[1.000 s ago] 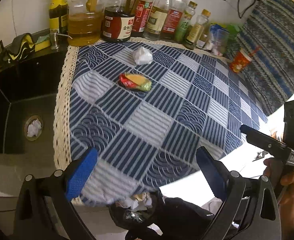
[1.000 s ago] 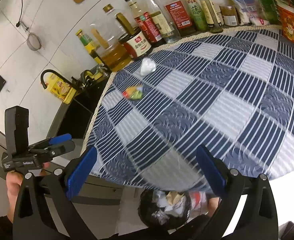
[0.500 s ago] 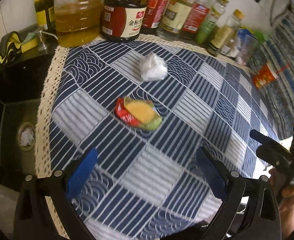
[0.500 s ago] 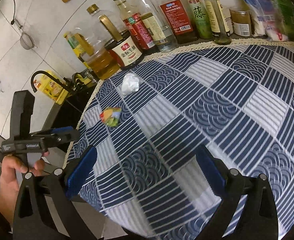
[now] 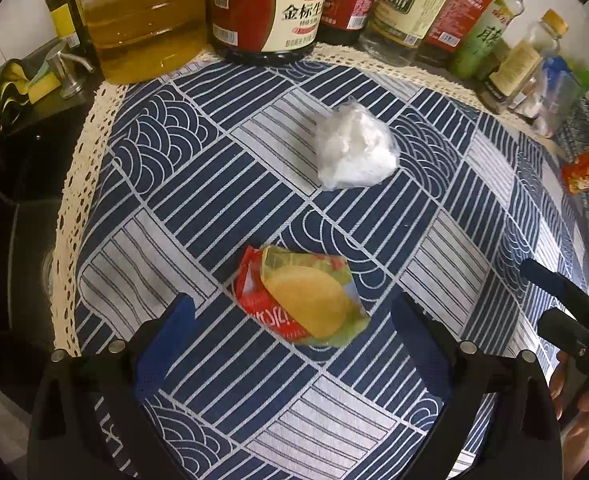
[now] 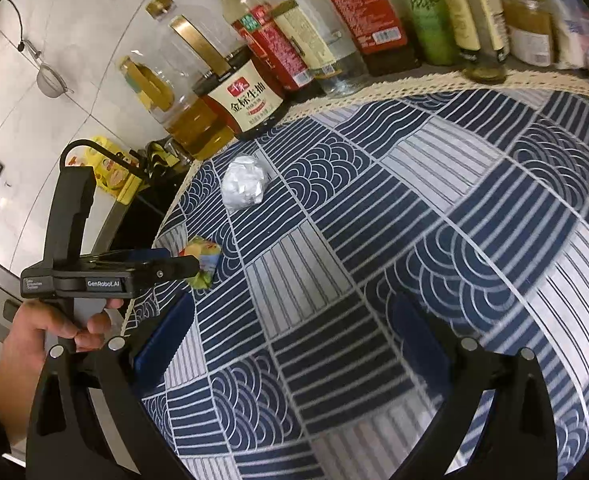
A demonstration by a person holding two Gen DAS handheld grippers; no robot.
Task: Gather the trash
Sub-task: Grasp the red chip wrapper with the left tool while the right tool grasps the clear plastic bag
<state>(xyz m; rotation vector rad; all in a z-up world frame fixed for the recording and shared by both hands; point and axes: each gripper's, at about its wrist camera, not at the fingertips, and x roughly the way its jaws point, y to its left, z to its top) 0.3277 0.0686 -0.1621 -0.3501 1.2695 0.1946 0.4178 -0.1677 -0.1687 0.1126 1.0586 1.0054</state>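
A crumpled red, yellow and green snack wrapper (image 5: 302, 300) lies on the blue patterned tablecloth (image 5: 222, 184). My left gripper (image 5: 294, 344) is open and empty, low over the cloth, with the wrapper just ahead between its fingers. A crumpled white tissue ball (image 5: 354, 148) lies farther back. In the right wrist view the wrapper (image 6: 202, 260) sits partly behind the left gripper (image 6: 174, 266), with the tissue ball (image 6: 244, 184) beyond it. My right gripper (image 6: 294, 344) is open and empty over the cloth, to the right of both pieces.
Oil, soy sauce and vinegar bottles (image 5: 266, 4) line the back edge of the cloth. A dark sink (image 5: 10, 216) with sponges lies to the left. A red cup (image 5: 584, 170) stands at the right. The right gripper's body (image 5: 566, 308) shows at the right edge.
Both grippers have moved forward and down over the table, away from the trash bag below its edge. My left gripper has closed in on the wrapper. Both stay open.
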